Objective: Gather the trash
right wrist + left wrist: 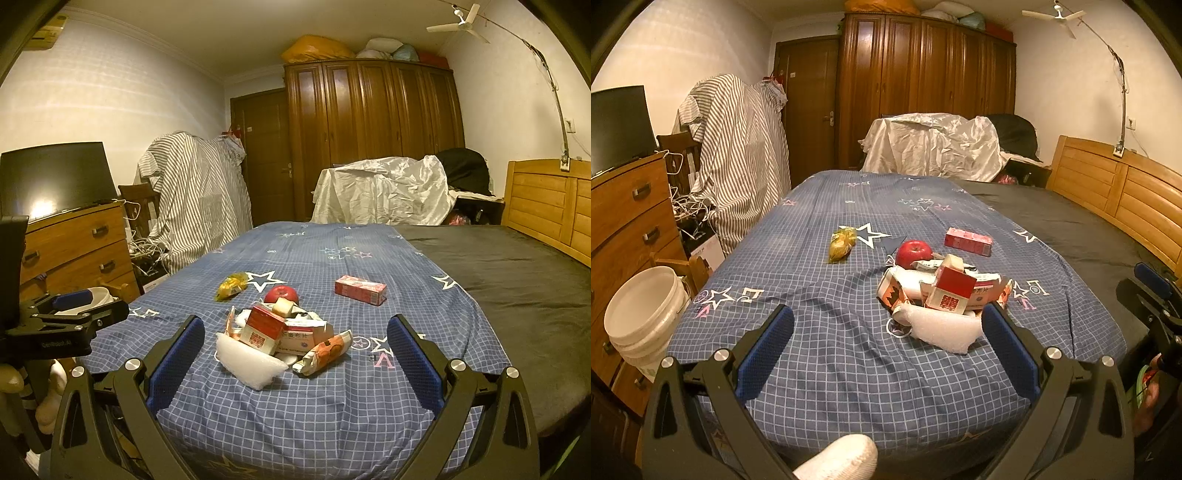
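Observation:
A pile of trash (942, 291) lies on the blue checked bed sheet (831, 295): crumpled cartons, a red-and-white box (951, 291), white foam (942, 328) and an orange wrapper (325, 352). The pile also shows in the right wrist view (280, 339). A red apple (914, 253), a pink box (967, 242) and a yellow wrapper (842, 245) lie beyond it. My left gripper (886, 321) is open and empty, just short of the pile. My right gripper (295, 332) is open and empty, facing the pile.
A white bucket (646, 314) stands on the floor left of the bed, by a wooden dresser (628, 206). A wooden headboard (1115, 184) runs along the right. The left gripper shows at the left edge of the right wrist view (74, 314).

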`<move>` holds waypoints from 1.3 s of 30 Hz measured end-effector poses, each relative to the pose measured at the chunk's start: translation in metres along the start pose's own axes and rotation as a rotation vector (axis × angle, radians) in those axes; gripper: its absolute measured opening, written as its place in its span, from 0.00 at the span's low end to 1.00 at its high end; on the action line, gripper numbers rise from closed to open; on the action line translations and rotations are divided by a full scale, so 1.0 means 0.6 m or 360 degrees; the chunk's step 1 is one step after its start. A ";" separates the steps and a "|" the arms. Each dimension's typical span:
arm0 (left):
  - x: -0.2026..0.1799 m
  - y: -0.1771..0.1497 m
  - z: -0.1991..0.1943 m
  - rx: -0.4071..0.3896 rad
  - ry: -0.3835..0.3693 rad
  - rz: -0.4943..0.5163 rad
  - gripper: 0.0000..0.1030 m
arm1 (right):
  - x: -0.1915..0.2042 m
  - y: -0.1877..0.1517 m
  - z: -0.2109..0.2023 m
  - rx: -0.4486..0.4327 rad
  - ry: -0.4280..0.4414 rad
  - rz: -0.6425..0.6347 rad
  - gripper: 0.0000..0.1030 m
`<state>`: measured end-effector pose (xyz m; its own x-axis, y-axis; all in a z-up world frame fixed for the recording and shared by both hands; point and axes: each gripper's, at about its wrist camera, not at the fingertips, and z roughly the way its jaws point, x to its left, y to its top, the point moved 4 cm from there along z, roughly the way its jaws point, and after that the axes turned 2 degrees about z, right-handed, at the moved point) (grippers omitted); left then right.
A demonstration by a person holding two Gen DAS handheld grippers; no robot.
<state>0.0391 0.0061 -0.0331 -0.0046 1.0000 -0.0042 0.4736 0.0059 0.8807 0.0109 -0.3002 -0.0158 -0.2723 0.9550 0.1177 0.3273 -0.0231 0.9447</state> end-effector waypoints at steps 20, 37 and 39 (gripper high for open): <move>0.006 -0.002 0.002 0.0028 0.0006 -0.0009 0.95 | 0.004 0.002 0.002 0.0004 0.0009 -0.0001 0.96; 0.017 -0.003 0.018 0.0091 0.0015 -0.0013 0.95 | 0.009 -0.001 0.019 0.0034 0.0030 -0.0016 0.96; 0.019 -0.006 0.030 0.0129 0.0025 0.0002 0.95 | 0.011 -0.003 0.023 0.0041 0.0033 -0.0022 0.96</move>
<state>0.0533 0.0174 -0.0448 -0.0173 0.9998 0.0050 0.5434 0.0052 0.8395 0.0211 -0.2897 -0.0208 -0.2956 0.9488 0.1111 0.3464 -0.0019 0.9381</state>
